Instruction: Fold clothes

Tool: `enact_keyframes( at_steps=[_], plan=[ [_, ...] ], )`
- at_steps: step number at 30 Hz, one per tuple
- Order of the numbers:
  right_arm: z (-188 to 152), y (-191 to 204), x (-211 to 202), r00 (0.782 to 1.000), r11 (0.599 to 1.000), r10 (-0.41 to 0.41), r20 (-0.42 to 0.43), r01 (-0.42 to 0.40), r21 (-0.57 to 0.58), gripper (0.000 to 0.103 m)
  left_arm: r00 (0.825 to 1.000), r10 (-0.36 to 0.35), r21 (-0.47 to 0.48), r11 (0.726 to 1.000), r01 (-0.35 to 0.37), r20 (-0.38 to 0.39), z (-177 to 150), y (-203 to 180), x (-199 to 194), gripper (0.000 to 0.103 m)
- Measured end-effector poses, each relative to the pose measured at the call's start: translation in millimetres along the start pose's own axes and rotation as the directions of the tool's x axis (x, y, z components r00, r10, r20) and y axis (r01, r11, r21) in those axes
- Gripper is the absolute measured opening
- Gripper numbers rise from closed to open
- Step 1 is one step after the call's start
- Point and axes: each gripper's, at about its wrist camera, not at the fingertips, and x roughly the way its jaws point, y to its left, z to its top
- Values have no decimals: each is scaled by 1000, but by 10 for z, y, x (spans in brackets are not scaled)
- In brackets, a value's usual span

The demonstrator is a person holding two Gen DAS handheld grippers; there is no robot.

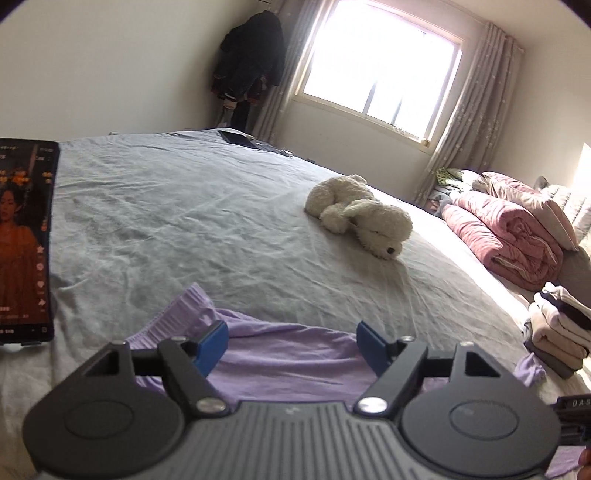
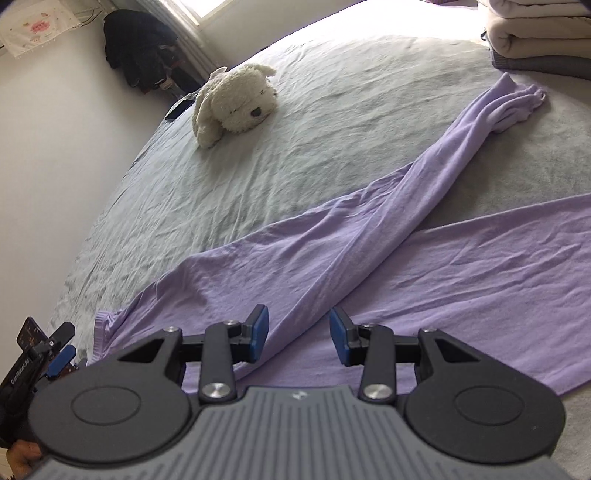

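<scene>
Lilac garment (image 2: 424, 258) sprawls across grey sheet (image 2: 332, 122)

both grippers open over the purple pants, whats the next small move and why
Probably lower the right gripper and close it on the near leg of the purple pants, which lies just under its open jaws. That leg crosses the other in a twisted line toward the folded stack, so it likely needs straightening before any fold. The left gripper is open above the waistband.
</scene>
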Motion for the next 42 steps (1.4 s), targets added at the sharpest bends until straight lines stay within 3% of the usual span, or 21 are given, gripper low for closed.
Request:
enact_keyframes(
  at_steps=[5, 11, 22, 28, 30, 33, 40, 42],
  plan=[
    [96, -161, -14, 999, 998, -15, 44, 12, 62, 43, 993, -101, 47, 993, 104, -64, -131, -262, 143, 78],
    [198, -313, 52, 998, 991, -10, 57, 2, 131, 43, 965, -216, 95, 968, 231, -147, -289, -576, 316, 72],
    [413, -674, 122, 995, 958, -54, 78, 30, 284, 46, 887, -368, 153, 895, 420, -280, -556, -1065, 574, 67],
    [518, -754, 74, 989, 957, -99, 112, 64, 281, 46, 831, -433, 173, 842, 511, -348, -698, -1314, 703, 64],
    [555, -785, 97, 987, 960, -110, 114, 75, 270, 46, 811, -452, 178, 823, 539, -370, -745, -1396, 746, 59],
    [607, -854, 166, 988, 960, -108, 108, 76, 269, 46, 806, -451, 184, 818, 545, -383, -781, -1452, 796, 53],
    [713, -856, 329, 984, 976, -93, 155, 58, 212, 46, 815, -438, 225, 811, 540, -378, -843, -1524, 861, 47],
    [733, -857, 382, 981, 977, -87, 172, 51, 208, 46, 819, -434, 219, 817, 534, -376, -839, -1513, 881, 39]
  ],
)
